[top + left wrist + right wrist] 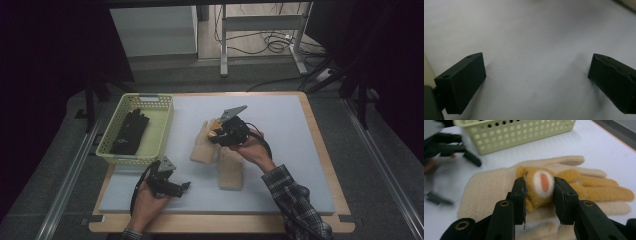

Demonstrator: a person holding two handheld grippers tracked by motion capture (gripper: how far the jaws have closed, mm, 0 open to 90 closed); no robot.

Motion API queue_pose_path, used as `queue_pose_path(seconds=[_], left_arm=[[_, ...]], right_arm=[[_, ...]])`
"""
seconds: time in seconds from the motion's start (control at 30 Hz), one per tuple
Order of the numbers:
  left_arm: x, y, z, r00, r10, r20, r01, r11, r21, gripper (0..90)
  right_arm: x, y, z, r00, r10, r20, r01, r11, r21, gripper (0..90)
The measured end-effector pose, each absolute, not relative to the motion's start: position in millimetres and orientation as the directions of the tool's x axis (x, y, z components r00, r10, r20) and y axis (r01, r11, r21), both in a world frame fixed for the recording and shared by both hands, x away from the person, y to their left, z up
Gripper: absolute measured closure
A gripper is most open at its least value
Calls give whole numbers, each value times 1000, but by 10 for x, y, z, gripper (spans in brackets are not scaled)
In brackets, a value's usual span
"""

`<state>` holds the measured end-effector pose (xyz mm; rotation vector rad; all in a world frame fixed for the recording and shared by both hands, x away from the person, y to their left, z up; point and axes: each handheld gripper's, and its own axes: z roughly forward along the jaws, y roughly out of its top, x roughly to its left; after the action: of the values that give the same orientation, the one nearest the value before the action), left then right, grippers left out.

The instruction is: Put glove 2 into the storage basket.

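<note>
Right gripper (539, 187) clamps yellow glove (574, 186), seemingly lifted off beige glove (491, 187); left gripper (536, 80) wide over bare mat (531, 37)

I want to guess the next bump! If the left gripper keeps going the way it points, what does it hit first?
Probably the white pad itself. The left gripper has its jaws wide open with nothing between them, aimed down at bare pad. A beige glove lies farther that way, but depth is hard to judge.
</note>
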<state>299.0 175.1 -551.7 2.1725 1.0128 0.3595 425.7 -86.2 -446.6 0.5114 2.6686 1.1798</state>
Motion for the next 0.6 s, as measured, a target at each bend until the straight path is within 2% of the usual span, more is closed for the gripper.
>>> queue_pose_path(seconds=[0.3, 0.6], left_arm=[[2991, 1752, -5516, 656, 754, -39, 558, -449, 698, 13], [2991, 1749, -5519, 654, 756, -41, 558, -445, 700, 14]], right_arm=[[3984, -1255, -4409, -949, 312, -40, 185, 657, 731, 632], [3796, -1489, -4528, -962, 269, -45, 163, 701, 695, 632]])
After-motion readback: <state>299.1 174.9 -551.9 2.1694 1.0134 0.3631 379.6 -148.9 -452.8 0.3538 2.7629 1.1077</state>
